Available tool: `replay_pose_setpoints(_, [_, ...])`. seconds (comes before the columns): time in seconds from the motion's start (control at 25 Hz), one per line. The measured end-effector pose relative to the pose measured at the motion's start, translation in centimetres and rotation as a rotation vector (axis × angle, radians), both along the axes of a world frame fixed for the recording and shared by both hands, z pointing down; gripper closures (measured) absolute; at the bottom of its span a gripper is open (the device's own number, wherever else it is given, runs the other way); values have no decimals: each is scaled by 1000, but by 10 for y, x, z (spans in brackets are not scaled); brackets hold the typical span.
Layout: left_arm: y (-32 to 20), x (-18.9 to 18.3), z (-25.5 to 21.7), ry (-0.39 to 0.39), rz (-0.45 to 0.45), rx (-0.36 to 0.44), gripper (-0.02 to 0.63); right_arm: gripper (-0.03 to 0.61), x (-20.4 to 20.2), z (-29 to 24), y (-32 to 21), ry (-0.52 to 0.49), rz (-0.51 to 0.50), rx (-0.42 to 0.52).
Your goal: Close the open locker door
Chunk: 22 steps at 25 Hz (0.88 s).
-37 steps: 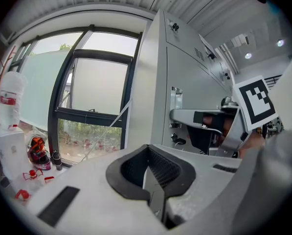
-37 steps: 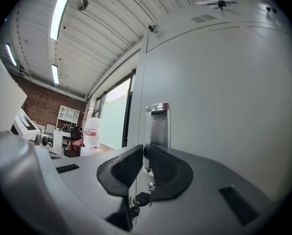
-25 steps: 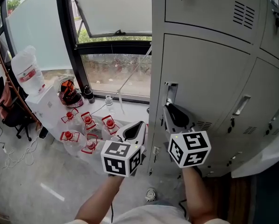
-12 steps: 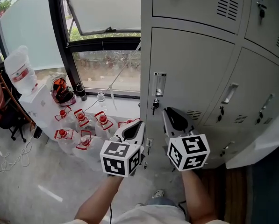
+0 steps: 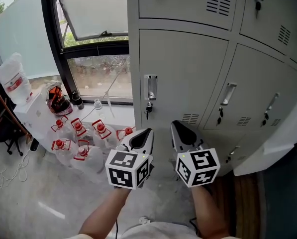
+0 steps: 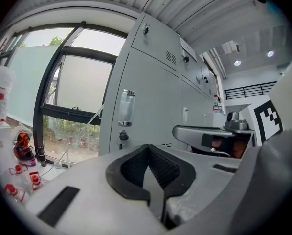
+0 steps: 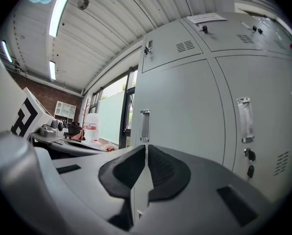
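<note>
Door (image 5: 188,68) swung shut; left gripper (image 5: 147,132) apart.

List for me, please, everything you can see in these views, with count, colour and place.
lockers: one bank, grey, upper right.
door handles: at least three, silver, middle row of doors.
key: one, black, under the leftmost handle.
window: one, black frame, left of the lockers.
water jugs: about six, clear with red caps, floor below the window.
water bottle: one, clear, red label, far left.
chair: one, black, left edge.
panel: one, white, lower right; unidentifiable.
left gripper: one, grey, jaws together, empty.
right gripper: one, grey, jaws have just been closing, now together, empty.
forearms: two, bottom centre.
</note>
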<state>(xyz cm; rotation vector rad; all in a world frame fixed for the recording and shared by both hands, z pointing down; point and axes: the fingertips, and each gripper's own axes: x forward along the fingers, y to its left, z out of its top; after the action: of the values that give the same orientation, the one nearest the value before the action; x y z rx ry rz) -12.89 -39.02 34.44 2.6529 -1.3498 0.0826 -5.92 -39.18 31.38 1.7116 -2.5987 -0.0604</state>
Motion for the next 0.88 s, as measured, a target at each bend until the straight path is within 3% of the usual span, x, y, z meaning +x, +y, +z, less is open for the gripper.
replay_pose_setpoints(0.88, [64, 115, -11, -38, 27, 10, 607, 572, 101, 4, 71, -36, -6, -22])
